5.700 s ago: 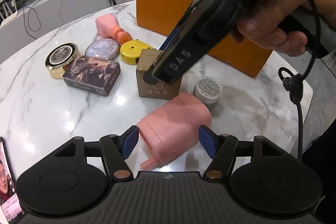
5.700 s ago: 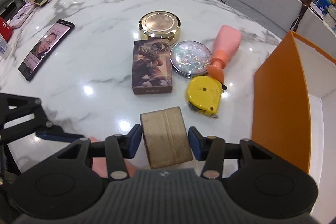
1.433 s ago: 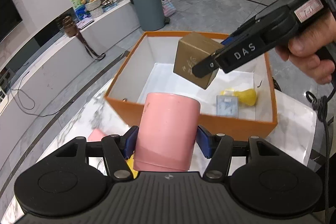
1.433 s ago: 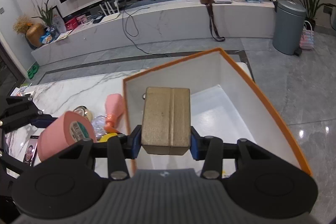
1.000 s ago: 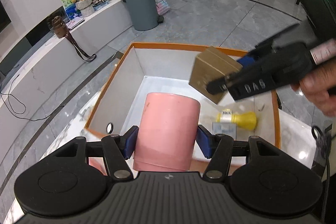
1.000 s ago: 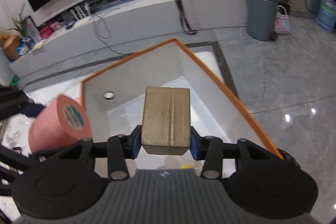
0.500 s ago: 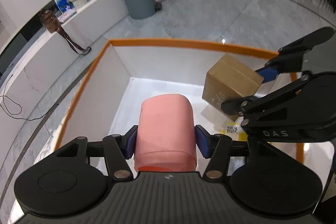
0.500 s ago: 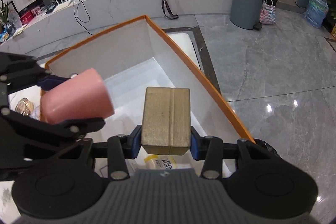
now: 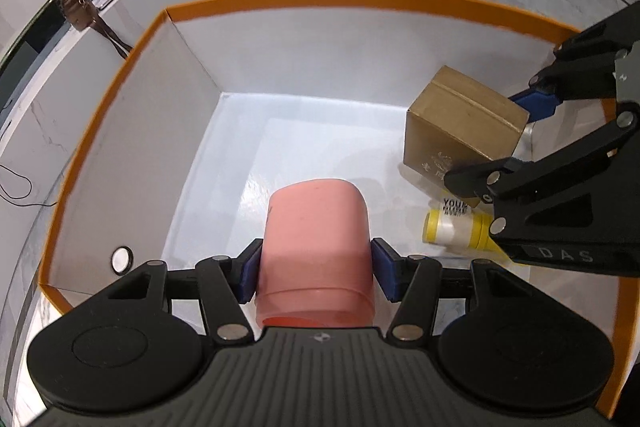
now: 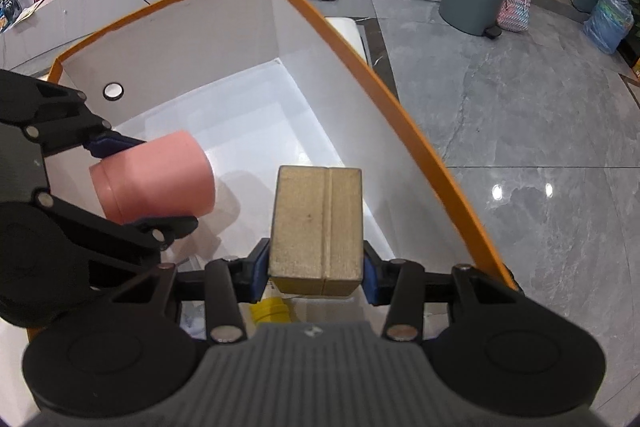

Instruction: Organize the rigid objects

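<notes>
"DAS" on the right gripper; "YOUR" on the yellow bottle.

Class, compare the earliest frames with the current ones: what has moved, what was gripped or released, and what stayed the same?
The pink cup and brown box went from the table into the orange box, lowering. The left gripper, just narrowing, and right gripper hold them unreleased. The yellow bottle stays inside.

A white marble tabletop is carrying an open orange cardboard box with white inner walls. On the box's white floor a yellow bottle with a printed label is lying on its side.
</notes>
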Demonstrator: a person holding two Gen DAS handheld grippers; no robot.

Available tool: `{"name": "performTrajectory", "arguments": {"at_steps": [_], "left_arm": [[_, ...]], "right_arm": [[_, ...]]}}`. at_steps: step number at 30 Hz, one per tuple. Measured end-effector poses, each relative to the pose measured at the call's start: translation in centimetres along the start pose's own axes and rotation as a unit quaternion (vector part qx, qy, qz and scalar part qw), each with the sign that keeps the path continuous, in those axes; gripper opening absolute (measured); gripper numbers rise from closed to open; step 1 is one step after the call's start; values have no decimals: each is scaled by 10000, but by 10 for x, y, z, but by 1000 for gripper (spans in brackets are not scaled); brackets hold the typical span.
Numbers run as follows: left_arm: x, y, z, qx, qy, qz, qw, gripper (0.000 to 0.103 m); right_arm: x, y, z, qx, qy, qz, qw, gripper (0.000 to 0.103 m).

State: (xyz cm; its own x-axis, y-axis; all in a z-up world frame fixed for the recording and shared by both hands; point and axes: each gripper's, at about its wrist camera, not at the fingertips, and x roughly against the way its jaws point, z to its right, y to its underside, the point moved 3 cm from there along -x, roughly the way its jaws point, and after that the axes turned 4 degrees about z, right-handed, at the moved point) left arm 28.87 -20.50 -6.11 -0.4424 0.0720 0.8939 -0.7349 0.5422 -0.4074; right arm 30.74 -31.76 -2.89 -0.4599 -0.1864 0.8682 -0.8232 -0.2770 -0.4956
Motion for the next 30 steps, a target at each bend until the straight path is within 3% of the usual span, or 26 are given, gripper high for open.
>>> {"name": "performTrajectory", "arguments": {"at_steps": [11,20,30], "left_arm": [[-7,-2,10,-171,-35,-207,9996,65],[-7,-1,12,-175,68,-277,9994,70],[8,-5,12,-276,-25,-40,9996,72]], "right_arm": [[-14,5,-12,758,637,-362,9944,44],[-13,4,-15,903,732,-446,9922,44],[5,-4,-15,675,731,-126,9950,54]]}}
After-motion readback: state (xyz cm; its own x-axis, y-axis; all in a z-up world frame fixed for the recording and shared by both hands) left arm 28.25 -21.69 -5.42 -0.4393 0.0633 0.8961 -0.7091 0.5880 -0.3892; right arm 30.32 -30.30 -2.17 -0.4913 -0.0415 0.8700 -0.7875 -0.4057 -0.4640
